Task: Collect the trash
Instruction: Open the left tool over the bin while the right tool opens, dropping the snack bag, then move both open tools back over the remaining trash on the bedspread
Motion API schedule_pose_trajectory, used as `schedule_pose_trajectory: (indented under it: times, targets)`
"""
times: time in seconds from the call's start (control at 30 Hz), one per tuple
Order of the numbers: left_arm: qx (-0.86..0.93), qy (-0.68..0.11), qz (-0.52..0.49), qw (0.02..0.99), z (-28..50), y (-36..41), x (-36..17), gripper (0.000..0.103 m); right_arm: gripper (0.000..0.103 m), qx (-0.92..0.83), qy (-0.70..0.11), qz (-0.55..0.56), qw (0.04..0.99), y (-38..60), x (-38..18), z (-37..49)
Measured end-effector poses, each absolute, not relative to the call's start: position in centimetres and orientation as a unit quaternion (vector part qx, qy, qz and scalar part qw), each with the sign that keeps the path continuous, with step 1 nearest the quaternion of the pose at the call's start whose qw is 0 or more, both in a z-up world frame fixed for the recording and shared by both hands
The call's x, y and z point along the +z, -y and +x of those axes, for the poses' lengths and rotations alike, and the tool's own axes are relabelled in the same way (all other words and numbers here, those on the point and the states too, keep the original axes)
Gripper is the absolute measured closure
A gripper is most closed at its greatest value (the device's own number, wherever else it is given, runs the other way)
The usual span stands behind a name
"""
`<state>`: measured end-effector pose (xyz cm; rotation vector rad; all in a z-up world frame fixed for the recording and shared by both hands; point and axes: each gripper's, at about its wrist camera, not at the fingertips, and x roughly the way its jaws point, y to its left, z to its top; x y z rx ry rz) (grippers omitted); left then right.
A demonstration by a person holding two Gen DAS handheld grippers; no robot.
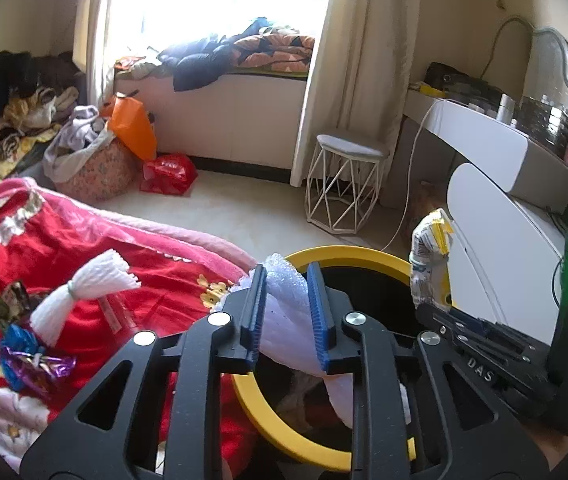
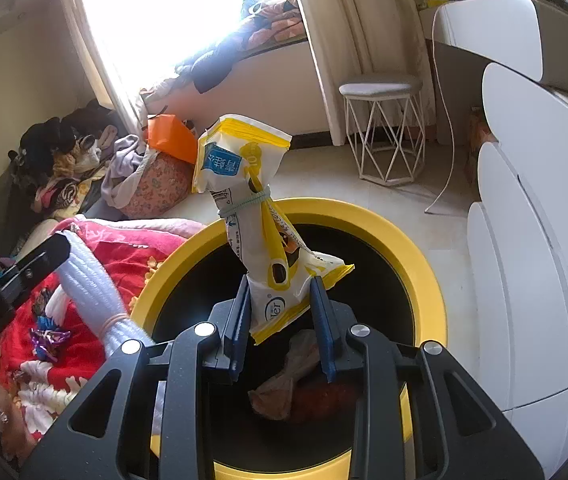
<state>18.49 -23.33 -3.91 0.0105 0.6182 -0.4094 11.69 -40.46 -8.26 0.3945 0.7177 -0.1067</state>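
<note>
Two grippers were loaded over the bin (image 2: 423, 248): left (image 1: 285, 312) jaws clamped foam (image 1: 284, 304), right (image 2: 282, 320) jaws pinched wrapper (image 2: 260, 216). We judged foam near the rim could miss onto the bed (image 1: 96, 240).

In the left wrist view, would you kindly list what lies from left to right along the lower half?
Blue and purple foil wrapper → tied white foam net → left gripper shut on foam sleeve → yellow-rimmed bin → yellow-white snack bag.

We cannot see the near part of the bin (image 1: 347, 254) rim; the left tongs (image 1: 285, 314) hide it. Foam sleeve (image 1: 284, 320) runs behind the tongs' frame. Print on the wrapper (image 2: 260, 216) is too small to read.
</note>
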Motion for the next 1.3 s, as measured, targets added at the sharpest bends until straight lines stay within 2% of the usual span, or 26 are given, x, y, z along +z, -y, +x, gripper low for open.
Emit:
schedule_pose_trajectory:
  times: [0.07, 0.1, 0.13, 0.17, 0.2, 0.33, 0.6, 1.2, 1.3]
  targets:
    - [-0.204, -0.309, -0.021, 0.929, 18.8, 22.8, -4.1, 0.059, 0.07, -0.056, -0.352, 0.198, 0.913, 40.8, -8.4, 11.8]
    - [-0.205, -0.312, -0.03, 0.927, 18.9, 22.6, -4.2, 0.042, 0.065, -0.056, -0.352, 0.201, 0.913, 40.8, -8.4, 11.8]
    - [-0.204, -0.313, -0.038, 0.927, 18.8, 22.3, -4.3, 0.035, 0.062, -0.058, -0.352, 0.202, 0.912, 40.8, -8.4, 11.8]
    - [-0.207, -0.315, -0.047, 0.925, 18.8, 22.0, -4.4, 0.035, 0.054, -0.06, -0.352, 0.203, 0.912, 40.8, -8.4, 11.8]
    - [-0.21, -0.318, -0.052, 0.923, 18.7, 21.9, -4.5, 0.034, 0.052, -0.061, -0.351, 0.202, 0.912, 40.7, -8.4, 11.7]
    - [-0.206, -0.318, -0.068, 0.923, 17.9, 20.6, -4.3, 0.019, 0.044, -0.064, -0.348, 0.195, 0.915, 40.2, -8.2, 11.6]
    - [-0.185, -0.306, -0.068, 0.932, 16.5, 18.5, -3.0, 0.017, 0.035, -0.067, -0.328, 0.183, 0.924, 39.7, -7.4, 11.1]
    - [-0.15, -0.276, -0.067, 0.947, 14.1, 14.7, -1.0, 0.017, 0.032, -0.021, -0.294, 0.156, 0.943, 35.8, -4.5, 10.3]
    - [-0.145, -0.272, -0.07, 0.949, 13.8, 14.0, -0.7, 0.01, 0.03, -0.011, -0.29, 0.151, 0.945, 35.0, -4.0, 10.2]
